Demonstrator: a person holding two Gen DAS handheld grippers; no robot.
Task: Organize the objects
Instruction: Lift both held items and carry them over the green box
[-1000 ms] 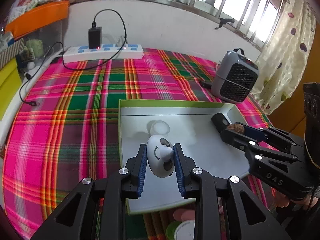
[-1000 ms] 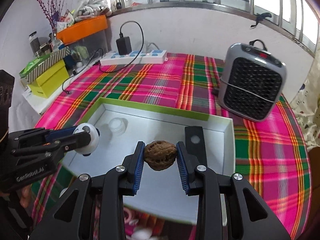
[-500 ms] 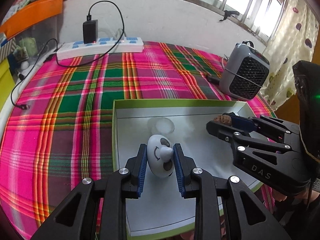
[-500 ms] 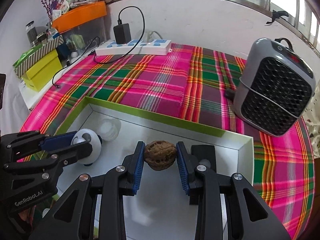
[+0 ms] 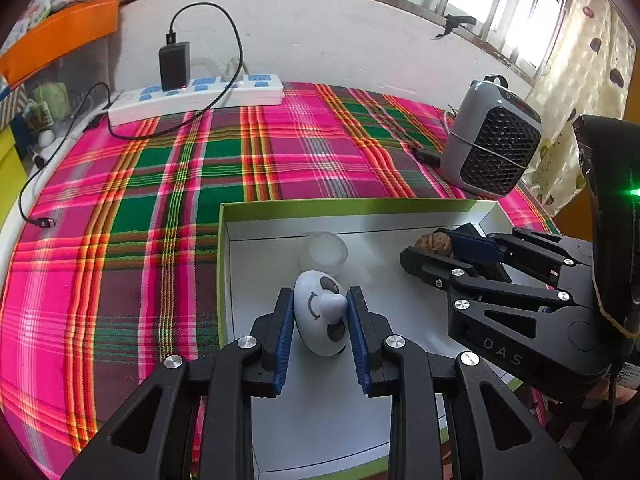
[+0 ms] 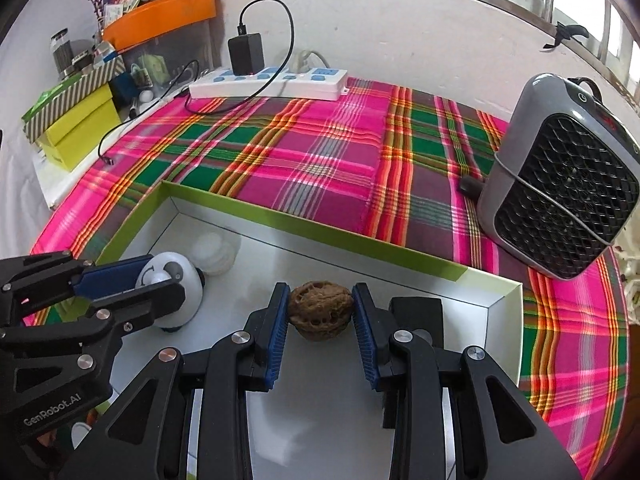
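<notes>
My left gripper is shut on a white panda-faced toy over the left part of a shallow green-rimmed white box. My right gripper is shut on a brown walnut over the box's middle. In the left wrist view the right gripper with the walnut is to the right. In the right wrist view the left gripper with the toy is at the left. A clear round lidded cup lies in the box, also seen in the right wrist view.
A black block lies in the box beside my right fingers. A grey fan heater stands at the right on the plaid cloth. A white power strip with a charger and cable lies at the back. Yellow boxes stand at the left.
Both grippers have moved forward and lower into the box, still holding the toy and the walnut. The far box wall and the heater now look closer.
</notes>
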